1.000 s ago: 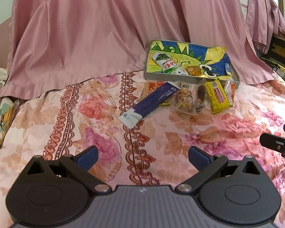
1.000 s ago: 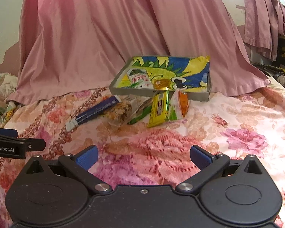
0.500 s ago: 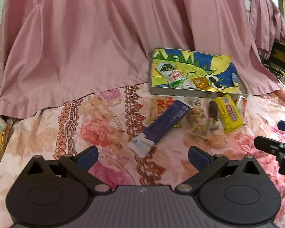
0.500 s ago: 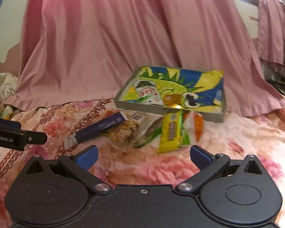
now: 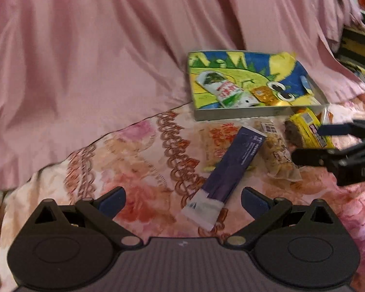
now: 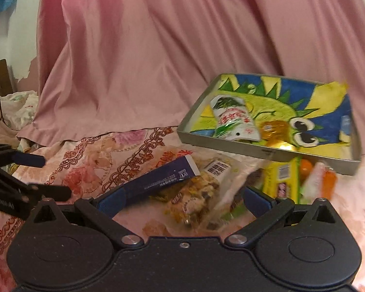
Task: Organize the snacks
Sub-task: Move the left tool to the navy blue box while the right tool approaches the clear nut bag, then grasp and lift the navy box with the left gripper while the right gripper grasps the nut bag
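Over on the left, the left gripper (image 5: 182, 200) hangs above the floral bedsheet (image 5: 133, 150), its fingers (image 5: 112, 200) spread wide with nothing between them. Just ahead of it lies a long purple packet (image 5: 233, 163), slanted across a pile of snacks. Beside that sits a clear bag of granola bites (image 6: 194, 194), and the right gripper (image 6: 182, 198) hovers right over it, fingers apart and empty. Further right lie a yellow wrapped bar (image 6: 281, 177) and an orange-and-white packet (image 6: 324, 180), touching the front wall of a grey tray (image 6: 231, 146). The tray has a cartoon dinosaur lining and holds a green-and-white pouch (image 6: 233, 119) and a gold-wrapped sweet (image 6: 271, 129). A pink curtain (image 5: 109, 60) hangs behind.
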`<state>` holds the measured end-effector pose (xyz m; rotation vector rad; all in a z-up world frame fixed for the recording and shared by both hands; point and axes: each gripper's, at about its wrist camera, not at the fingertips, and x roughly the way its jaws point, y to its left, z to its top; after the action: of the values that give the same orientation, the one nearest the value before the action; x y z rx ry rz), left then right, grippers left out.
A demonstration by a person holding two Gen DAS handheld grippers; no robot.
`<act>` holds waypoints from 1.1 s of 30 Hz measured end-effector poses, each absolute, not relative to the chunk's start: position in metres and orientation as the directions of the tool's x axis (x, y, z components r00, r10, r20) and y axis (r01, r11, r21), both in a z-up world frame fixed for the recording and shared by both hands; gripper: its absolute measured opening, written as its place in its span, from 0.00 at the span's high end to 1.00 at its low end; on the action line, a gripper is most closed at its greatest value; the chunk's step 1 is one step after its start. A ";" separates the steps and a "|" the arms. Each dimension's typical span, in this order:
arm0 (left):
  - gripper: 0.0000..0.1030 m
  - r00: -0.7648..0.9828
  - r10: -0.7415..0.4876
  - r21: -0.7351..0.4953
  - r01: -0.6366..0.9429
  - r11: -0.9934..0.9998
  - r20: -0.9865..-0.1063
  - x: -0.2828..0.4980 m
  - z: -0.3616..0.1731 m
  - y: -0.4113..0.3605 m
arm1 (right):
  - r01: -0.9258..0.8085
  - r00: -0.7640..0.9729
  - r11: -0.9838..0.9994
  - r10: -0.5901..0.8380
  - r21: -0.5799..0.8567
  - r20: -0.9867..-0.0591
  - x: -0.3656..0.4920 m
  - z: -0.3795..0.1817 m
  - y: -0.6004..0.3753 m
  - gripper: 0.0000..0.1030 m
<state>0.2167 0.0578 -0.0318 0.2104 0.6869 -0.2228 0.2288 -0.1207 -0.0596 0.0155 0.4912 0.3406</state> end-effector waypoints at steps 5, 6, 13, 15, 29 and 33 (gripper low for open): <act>0.00 0.740 -0.202 0.134 0.367 0.920 -0.641 0.232 -0.042 0.043 | -0.337 0.813 0.937 0.339 0.092 -0.474 0.253 -0.057 -0.117 0.08; 0.00 0.739 -0.216 0.128 0.378 0.917 -0.638 0.234 -0.043 0.041 | -0.338 0.805 0.935 0.344 0.104 -0.483 0.259 -0.057 -0.117 0.10; 0.02 0.706 -0.297 0.108 0.468 0.877 -0.643 0.249 -0.055 0.031 | -0.326 0.772 0.939 0.329 0.106 -0.545 0.285 -0.062 -0.117 0.13; 0.04 0.692 -0.305 0.094 0.475 0.875 -0.654 0.256 -0.059 0.030 | -0.322 0.761 0.940 0.327 0.111 -0.560 0.290 -0.066 -0.118 0.14; 0.49 0.605 -0.287 0.036 0.465 0.885 -0.743 0.277 -0.076 0.019 | -0.264 0.697 0.945 0.325 0.194 -0.639 0.307 -0.082 -0.120 0.39; 0.52 0.575 -0.288 -0.005 0.443 0.896 -0.766 0.277 -0.074 0.018 | -0.266 0.699 0.947 0.318 0.179 -0.641 0.302 -0.083 -0.119 0.44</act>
<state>0.2775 0.0179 -0.0738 0.1957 0.8578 -0.4316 0.3025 -0.1188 -0.0826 0.0742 0.7273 0.3256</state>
